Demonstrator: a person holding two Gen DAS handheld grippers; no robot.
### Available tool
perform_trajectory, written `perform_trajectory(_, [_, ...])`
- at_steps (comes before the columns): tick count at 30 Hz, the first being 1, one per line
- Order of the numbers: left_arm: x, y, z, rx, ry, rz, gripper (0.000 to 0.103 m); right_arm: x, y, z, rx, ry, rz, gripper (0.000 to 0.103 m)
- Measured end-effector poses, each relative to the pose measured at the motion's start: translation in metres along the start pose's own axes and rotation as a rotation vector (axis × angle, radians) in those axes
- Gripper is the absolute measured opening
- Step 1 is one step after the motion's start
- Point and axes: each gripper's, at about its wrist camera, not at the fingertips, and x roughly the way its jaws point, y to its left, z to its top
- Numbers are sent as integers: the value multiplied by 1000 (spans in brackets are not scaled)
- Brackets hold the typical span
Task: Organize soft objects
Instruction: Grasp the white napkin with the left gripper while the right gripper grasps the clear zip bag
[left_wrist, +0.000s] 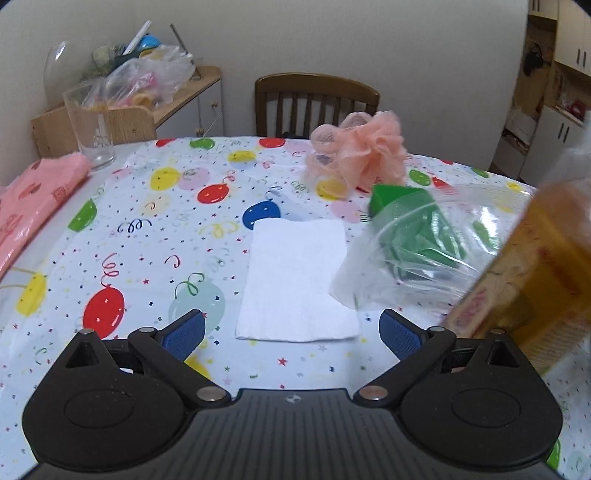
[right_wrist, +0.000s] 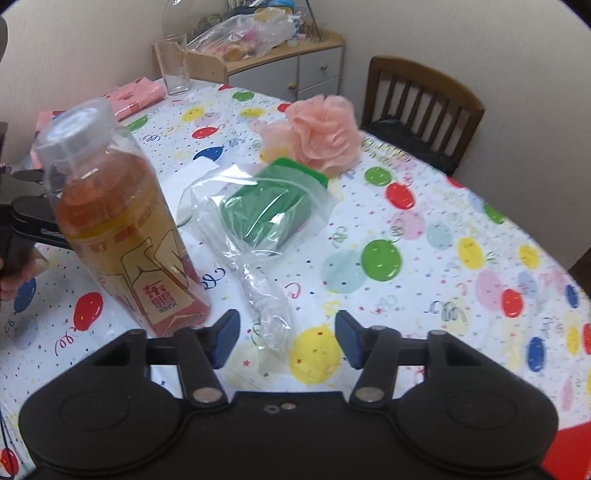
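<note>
The sorting looks barely begun: the soft things still lie loose on the table (left_wrist: 155, 236), which is covered by a thin, glossy balloon-print cloth. A flat white cloth (left_wrist: 295, 280), rectangular and finely napped, lies near the middle of the table, straight ahead of the left gripper (left_wrist: 291, 332), whose blue ribbed pads stand wide apart with nothing between them. Beyond it, toward the far edge by the wooden chair (left_wrist: 317, 99), sits a peach mesh bath pouf (right_wrist: 323, 129), frilly and airy. Between the two lies a clear, crinkly zip bag (right_wrist: 258, 221) with a green sponge (right_wrist: 273, 206) partly inside it, blocky and matte, so that one item seems bagged. The bag's twisted tail reaches between the pads of the right gripper (right_wrist: 286, 338), which are partway apart and not pressing on it; this gripper is released. A tea bottle (right_wrist: 122, 225), hard plastic with amber liquid, stands just beside the bag. The pouf and the cloth are left.
</note>
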Motion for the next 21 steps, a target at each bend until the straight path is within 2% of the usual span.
perform_trajectory(2, [9, 7, 1, -19, 13, -4, 101, 7, -1, 1, -8, 12, 13, 49])
perform_trajectory(13, [36, 7, 4, 32, 42, -15, 98, 35, -2, 10, -16, 19, 104, 42])
perform_trajectory(21, [43, -2, 4, 88, 13, -11, 81, 52, -1, 11, 14, 11, 100, 39])
